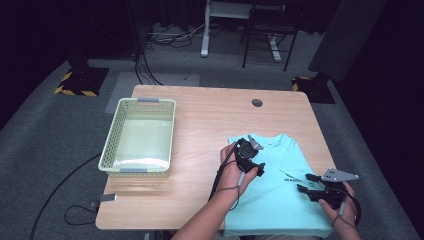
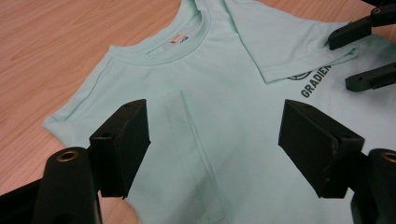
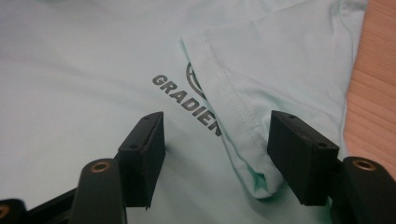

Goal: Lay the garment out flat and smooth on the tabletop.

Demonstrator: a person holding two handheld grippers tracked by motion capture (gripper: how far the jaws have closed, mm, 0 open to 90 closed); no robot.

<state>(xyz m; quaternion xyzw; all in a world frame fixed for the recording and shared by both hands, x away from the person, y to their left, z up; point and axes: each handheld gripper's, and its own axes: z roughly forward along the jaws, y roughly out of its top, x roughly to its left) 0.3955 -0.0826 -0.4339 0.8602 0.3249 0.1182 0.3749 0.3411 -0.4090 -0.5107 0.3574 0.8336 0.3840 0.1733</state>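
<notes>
Mint T-shirt flat beneath both spread tools, left tool, right tool, neither pinching it.

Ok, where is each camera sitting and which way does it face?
High view: above the person's side, looking forward and down on the table; forearms, left gripper, right gripper.
Left gripper view: looks along its open jaws at the T-shirt collar.
Right gripper view: along its open jaws at the folded sleeve.
Shared: all show the T-shirt.
</notes>
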